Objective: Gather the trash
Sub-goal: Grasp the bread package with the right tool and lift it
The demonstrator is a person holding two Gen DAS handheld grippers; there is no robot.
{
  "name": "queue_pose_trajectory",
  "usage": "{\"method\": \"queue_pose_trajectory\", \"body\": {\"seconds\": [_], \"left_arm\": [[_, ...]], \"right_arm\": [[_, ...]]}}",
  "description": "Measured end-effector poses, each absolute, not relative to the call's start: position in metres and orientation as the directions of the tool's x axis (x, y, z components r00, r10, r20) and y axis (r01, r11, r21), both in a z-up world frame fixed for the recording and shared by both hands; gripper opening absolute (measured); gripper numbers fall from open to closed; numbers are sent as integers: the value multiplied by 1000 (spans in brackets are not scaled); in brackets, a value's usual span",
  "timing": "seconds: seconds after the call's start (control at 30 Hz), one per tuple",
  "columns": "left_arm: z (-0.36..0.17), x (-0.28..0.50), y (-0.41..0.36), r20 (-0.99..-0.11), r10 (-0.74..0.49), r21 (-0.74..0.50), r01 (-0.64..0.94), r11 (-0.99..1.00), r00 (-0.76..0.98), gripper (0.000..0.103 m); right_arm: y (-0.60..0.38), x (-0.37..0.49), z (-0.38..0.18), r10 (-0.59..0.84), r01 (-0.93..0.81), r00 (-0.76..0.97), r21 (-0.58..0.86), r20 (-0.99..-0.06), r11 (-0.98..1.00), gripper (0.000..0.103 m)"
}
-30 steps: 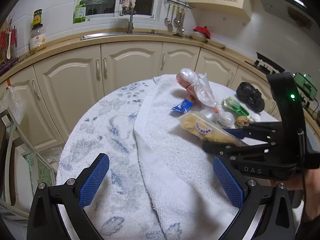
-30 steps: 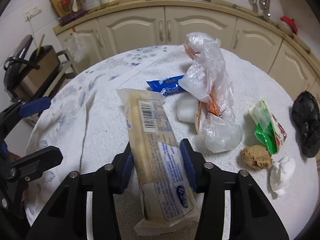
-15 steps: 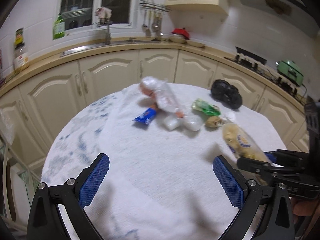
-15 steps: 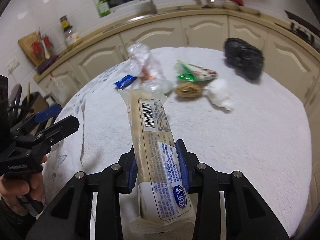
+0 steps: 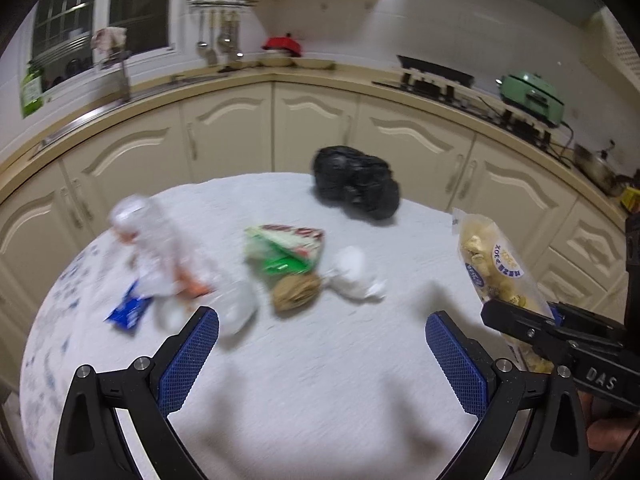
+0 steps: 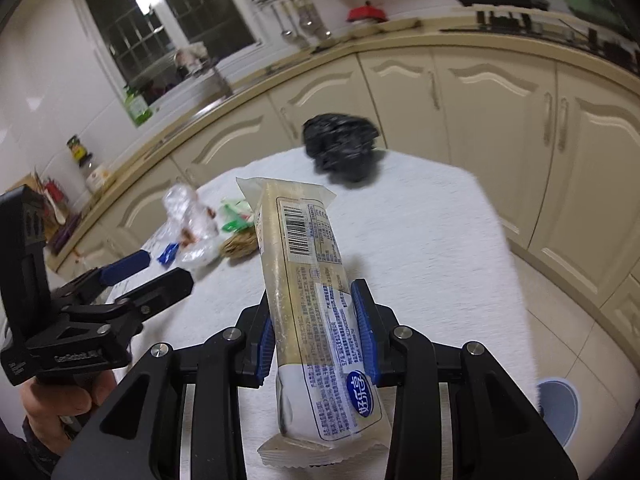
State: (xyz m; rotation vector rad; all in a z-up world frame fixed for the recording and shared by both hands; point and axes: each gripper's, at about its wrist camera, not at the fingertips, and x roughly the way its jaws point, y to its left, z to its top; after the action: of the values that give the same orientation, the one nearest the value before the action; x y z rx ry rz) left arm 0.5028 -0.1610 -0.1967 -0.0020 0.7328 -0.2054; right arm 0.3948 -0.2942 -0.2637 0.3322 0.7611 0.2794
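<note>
On the towel-covered counter [image 5: 320, 380] a black bag [image 5: 356, 188] sits at the far edge, and the right tongs [image 6: 316, 332], clamped on a snack packet [image 6: 308, 280] held above the counter nearer than the bag, should carry it level toward that bag while the left tongs [image 5: 320, 344] hang wide open and empty.

snack packet [image 6: 316, 292] 1 | black bag [image 5: 356, 188] 1 | clear bags [image 5: 160, 256] unclear | tissue wad [image 5: 352, 276] 1

A long cream snack packet [image 6: 316, 300] (barcode side up in the right wrist view) is pinched at its lower half, raised above the worktop [image 5: 320, 380]. On the cloth lie a crumpled black bag [image 5: 356, 186] at the far edge, a green-and-white wrapper [image 5: 286, 250], a brown lump [image 5: 296, 296], a white wad [image 5: 354, 276], clear plastic bags [image 5: 160, 256] and a blue wrapper [image 5: 128, 312].
</note>
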Motion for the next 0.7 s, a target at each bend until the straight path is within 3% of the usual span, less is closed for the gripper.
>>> {"method": "queue_pose_trajectory", "body": {"seconds": [0.17, 0.23, 0.3, 0.53, 0.57, 0.6, 0.63, 0.67, 0.7], "left_arm": [[-213, 553, -198, -695, -177, 2, 248, 969, 697, 99], [-229, 572, -206, -730, -155, 39, 267, 963, 666, 88], [-236, 581, -212, -719, -118, 105, 275, 956, 684, 88], [-248, 594, -213, -723, -157, 100, 327, 940, 673, 85], [-246, 594, -214, -723, -169, 92, 336, 937, 670, 81], [-244, 595, -214, -722, -180, 86, 345, 935, 668, 70], [-244, 596, -215, -727, -195, 74, 358, 931, 659, 52], [-244, 600, -216, -744, -214, 51, 373, 926, 633, 45], [-251, 604, -217, -760, -229, 29, 383, 923, 608, 44]], "right_arm": [[-320, 394, -259, 342, -97, 719, 400, -606, 911, 35], [-328, 393, -259, 340, -90, 725, 407, -599, 909, 35], [-332, 392, -259, 332, -83, 730, 404, -598, 911, 35], [-337, 387, -259, 335, -81, 734, 413, -591, 907, 35], [-337, 386, -260, 336, -81, 734, 415, -591, 906, 35], [-337, 385, -260, 337, -81, 732, 415, -592, 906, 35], [-336, 385, -261, 337, -80, 731, 415, -594, 906, 35], [-335, 384, -261, 338, -80, 729, 417, -595, 905, 35], [-336, 384, -261, 340, -80, 729, 419, -594, 904, 36]]}}
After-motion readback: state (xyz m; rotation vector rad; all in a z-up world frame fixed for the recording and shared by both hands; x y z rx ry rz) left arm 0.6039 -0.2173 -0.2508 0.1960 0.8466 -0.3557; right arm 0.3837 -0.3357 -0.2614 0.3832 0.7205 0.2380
